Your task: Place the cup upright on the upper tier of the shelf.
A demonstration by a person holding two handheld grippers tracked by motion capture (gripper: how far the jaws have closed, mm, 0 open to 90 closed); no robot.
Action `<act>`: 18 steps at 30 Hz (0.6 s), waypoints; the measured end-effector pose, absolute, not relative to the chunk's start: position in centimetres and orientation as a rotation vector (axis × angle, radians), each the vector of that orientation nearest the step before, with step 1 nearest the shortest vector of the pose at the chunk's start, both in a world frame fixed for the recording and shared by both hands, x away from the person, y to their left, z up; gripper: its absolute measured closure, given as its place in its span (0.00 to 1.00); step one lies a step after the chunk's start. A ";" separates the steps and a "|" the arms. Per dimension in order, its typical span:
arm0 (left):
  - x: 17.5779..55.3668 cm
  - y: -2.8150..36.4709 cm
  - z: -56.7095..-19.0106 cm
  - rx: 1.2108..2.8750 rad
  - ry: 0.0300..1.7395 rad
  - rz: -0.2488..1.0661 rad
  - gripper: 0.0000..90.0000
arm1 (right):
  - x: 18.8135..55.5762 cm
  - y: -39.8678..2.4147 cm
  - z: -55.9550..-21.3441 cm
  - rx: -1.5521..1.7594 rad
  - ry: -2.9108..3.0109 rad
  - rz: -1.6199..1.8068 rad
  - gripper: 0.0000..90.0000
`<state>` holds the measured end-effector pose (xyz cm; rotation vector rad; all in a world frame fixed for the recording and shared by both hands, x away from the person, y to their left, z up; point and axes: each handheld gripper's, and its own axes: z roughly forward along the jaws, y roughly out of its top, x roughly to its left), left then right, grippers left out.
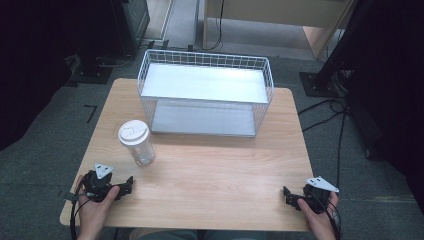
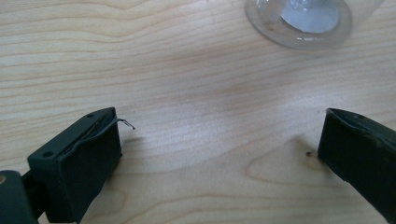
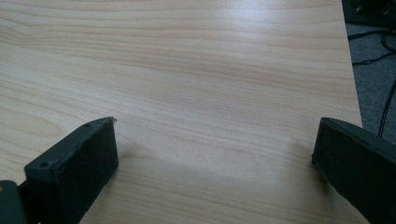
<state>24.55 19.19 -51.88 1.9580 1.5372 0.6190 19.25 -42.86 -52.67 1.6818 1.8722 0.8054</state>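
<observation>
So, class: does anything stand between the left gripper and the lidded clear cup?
Nothing visible does. Bare table lies between the open left gripper and the clear cup, whose base appears ahead of its jaws in the left gripper view.

Dim room, soft overhead glare on table (image 1: 210, 165), close-ups slightly blurred

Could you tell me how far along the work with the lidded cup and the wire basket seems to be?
Nothing looks done yet: the clear cup stands upright on the table, lid on, in front of the wire basket, whose shelves are bare. Nothing is in hand: the left hand-held gripper and right hand-held gripper rest open near the front edge. Reaching, grasping and placing the cup all seem to remain.
</observation>
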 end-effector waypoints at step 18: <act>25.3 18.5 -49.1 1.867 1.373 0.526 0.00 | 19.2 -42.9 -52.7 1.682 1.872 0.805 0.00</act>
